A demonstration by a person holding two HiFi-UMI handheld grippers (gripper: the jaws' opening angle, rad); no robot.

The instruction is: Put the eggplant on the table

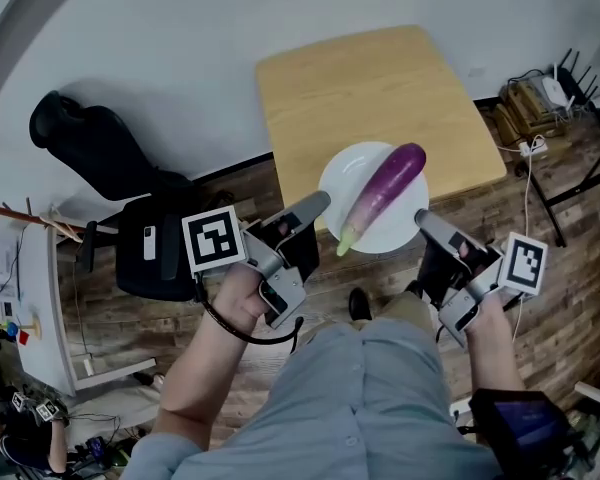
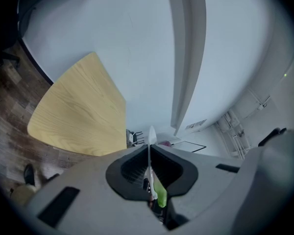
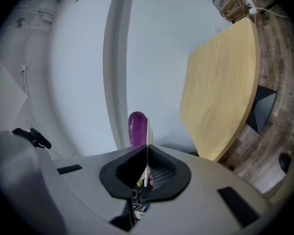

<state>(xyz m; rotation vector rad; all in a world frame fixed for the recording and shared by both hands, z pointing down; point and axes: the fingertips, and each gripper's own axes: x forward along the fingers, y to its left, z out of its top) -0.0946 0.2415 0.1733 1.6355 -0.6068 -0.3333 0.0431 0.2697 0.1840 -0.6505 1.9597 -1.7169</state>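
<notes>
A purple eggplant [image 1: 385,193] with a green stem lies across a white plate [image 1: 344,174], held in the air just before the near edge of a light wooden table [image 1: 370,88]. My left gripper [image 1: 318,204] is shut on the plate's left rim, my right gripper [image 1: 426,220] on its right rim. In the left gripper view the plate [image 2: 151,141] shows edge-on between the jaws, with the green stem [image 2: 160,194] beside it and the table [image 2: 78,111] to the left. The right gripper view has the plate rim [image 3: 147,136] and the eggplant [image 3: 136,129] behind it.
A black chair with a dark bag [image 1: 130,188] stands at the left by the white wall. Cables and a power strip [image 1: 540,98] lie on the wooden floor right of the table. The person's shoe [image 1: 358,304] is below the plate.
</notes>
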